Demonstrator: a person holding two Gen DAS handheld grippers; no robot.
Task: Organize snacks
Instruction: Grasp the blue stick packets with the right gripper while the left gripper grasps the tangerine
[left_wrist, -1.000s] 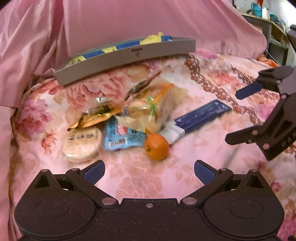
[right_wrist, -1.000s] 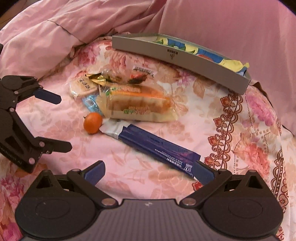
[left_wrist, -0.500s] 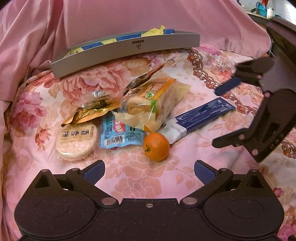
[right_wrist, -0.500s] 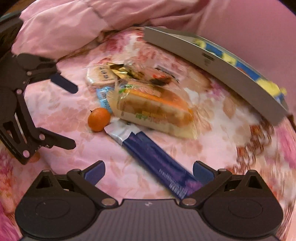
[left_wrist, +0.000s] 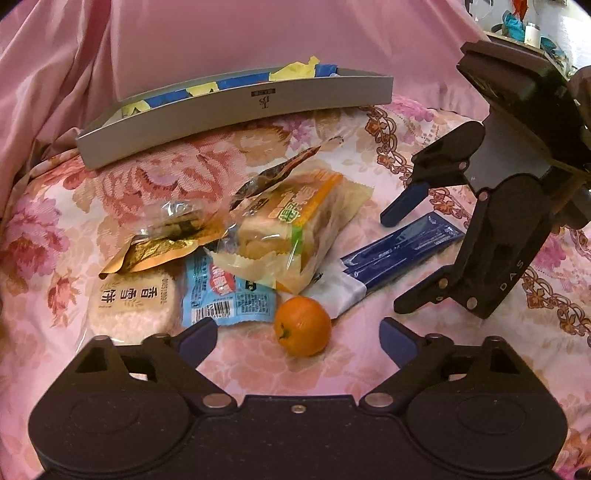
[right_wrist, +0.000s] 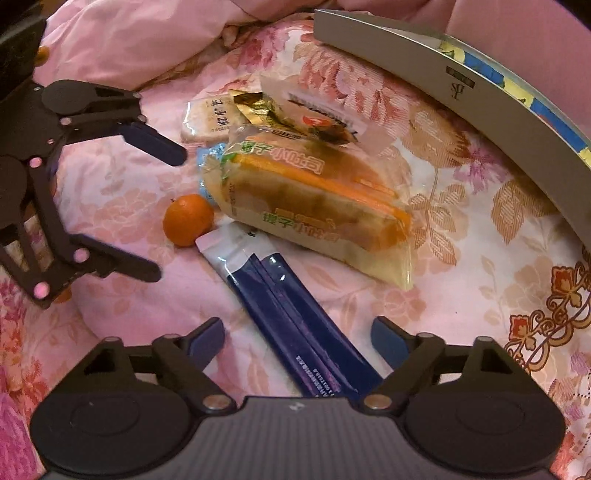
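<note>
A heap of snacks lies on the floral pink cloth. A small orange (left_wrist: 303, 326) sits just ahead of my left gripper (left_wrist: 297, 338), which is open with the fruit between its fingertips' line. Behind the orange are a wrapped bread loaf (left_wrist: 291, 229), a light blue packet (left_wrist: 225, 295), a round rice cracker (left_wrist: 133, 302) and a gold packet (left_wrist: 159, 251). My right gripper (right_wrist: 297, 332) is open, and the dark blue stick pack (right_wrist: 295, 325) runs between its fingers. In the right wrist view the orange (right_wrist: 188, 219) touches the pack's white end.
A long grey tray (left_wrist: 236, 107) holding blue and yellow wrappers stands behind the heap, against bunched pink bedding. In the left wrist view the right gripper (left_wrist: 394, 265) hovers at the right; in the right wrist view the left gripper (right_wrist: 164, 214) stands at the left. Shelves show at the far right.
Both grippers have moved in toward the heap. The right one has come down over the blue stick pack, and the left one has closed in on the orange. No snack has moved.
</note>
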